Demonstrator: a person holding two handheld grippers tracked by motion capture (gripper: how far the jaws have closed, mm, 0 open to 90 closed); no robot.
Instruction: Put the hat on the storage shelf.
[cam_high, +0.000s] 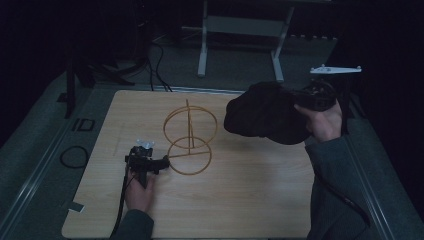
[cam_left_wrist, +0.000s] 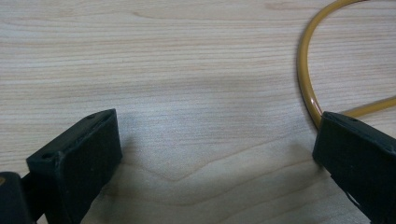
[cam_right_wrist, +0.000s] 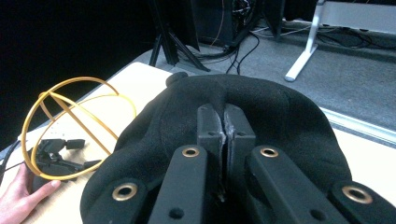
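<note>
You are carrying the black cap toward the yellow wire hat stand, I judge. Your right gripper has its jaws pressed together on the cap's fabric and holds it in the air, to the right of the stand and apart from it. Your left gripper rests at the stand's base ring with jaws wide, one jaw touching the ring. Next, bring the cap over the stand's upper ring and lower it. Room around the stand is free; the wooden table edge is well behind it.
</note>
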